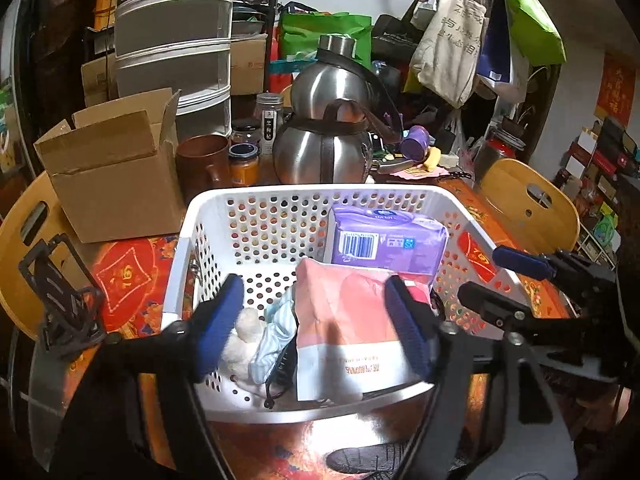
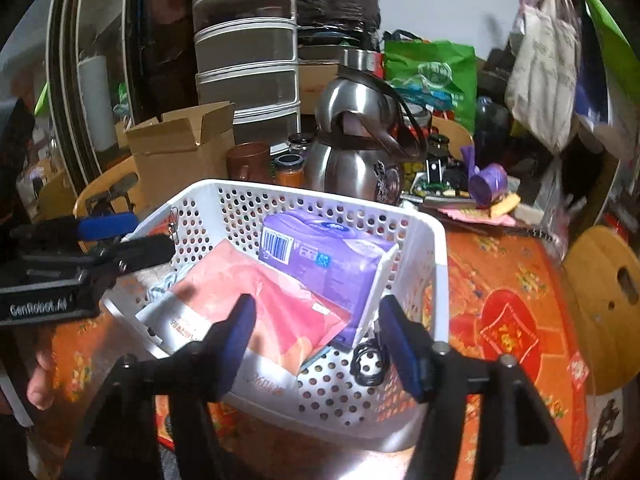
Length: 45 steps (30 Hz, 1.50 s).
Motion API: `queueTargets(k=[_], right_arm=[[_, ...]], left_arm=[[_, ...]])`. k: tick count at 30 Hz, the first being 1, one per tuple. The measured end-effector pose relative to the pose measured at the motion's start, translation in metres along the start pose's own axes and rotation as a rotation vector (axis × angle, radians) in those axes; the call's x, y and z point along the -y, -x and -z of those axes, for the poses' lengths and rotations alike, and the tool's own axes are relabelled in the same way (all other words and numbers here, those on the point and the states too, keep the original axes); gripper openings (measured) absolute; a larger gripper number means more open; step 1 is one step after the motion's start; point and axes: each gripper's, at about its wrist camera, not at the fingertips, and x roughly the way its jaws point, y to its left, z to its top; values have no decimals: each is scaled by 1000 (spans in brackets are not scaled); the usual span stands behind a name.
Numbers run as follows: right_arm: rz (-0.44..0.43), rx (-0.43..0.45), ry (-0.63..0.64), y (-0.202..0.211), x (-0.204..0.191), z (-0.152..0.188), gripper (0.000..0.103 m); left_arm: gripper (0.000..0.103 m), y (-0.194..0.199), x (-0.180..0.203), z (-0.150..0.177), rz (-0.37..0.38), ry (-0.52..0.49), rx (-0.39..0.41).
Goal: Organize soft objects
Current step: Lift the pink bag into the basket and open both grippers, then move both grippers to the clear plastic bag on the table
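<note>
We are holding both tools spread and empty, left tool (image 1: 316, 328) and right tool (image 2: 316, 336), over the basket (image 1: 280, 196); next we probably need to settle the pink pack (image 1: 348, 332) flatter.

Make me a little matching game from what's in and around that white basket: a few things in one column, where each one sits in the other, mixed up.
Things:
1. purple pack
2. pink pack
3. cardboard box
4. steel kettle

Places:
A. on the table behind the white basket
B. in the basket, leaning on the purple one
C. on the table left of the basket, flaps open
D. in the basket, against its far wall

Pairs: 1-D, 2-B, 3-C, 4-A
</note>
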Motion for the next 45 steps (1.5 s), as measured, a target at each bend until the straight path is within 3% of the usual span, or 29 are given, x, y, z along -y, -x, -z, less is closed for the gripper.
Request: queueTargets(k=[9, 14, 15, 21, 26, 31, 34, 36, 39, 41, 43, 45], right_arm=[[10, 5, -23, 12, -2, 7, 66], [5, 11, -45, 35, -5, 30, 67], [7, 9, -51, 43, -5, 40, 71], [-6, -14, -142, 82, 1, 125, 75], [10, -75, -213, 93, 3, 190, 75], [15, -99, -185, 93, -10, 216, 75], [15, -107, -168, 88, -15, 219, 75], [5, -119, -159, 85, -18, 220, 70], [-19, -147, -142, 79, -24, 225, 53], [-15, -142, -130, 79, -26, 224, 50], [-27, -147, -135, 77, -24, 223, 46], [-28, -147, -143, 76, -22, 223, 41]], left_arm=[[75, -1, -2, 19, 1, 17, -33], [75, 12, -3, 36, 0, 42, -71], [75, 19, -3, 41, 0, 49, -82], [77, 73, -11, 106, 14, 55, -111], [77, 95, -33, 178, 41, 142, -146], [77, 93, -43, 232, 46, 182, -181], [77, 86, -40, 248, 65, 179, -195], [77, 81, -39, 255, 80, 184, -214], [77, 79, -32, 256, 100, 171, -209], [71, 77, -25, 257, 99, 156, -201], [54, 77, -19, 259, 93, 137, -191], [44, 75, -14, 257, 97, 119, -184]])
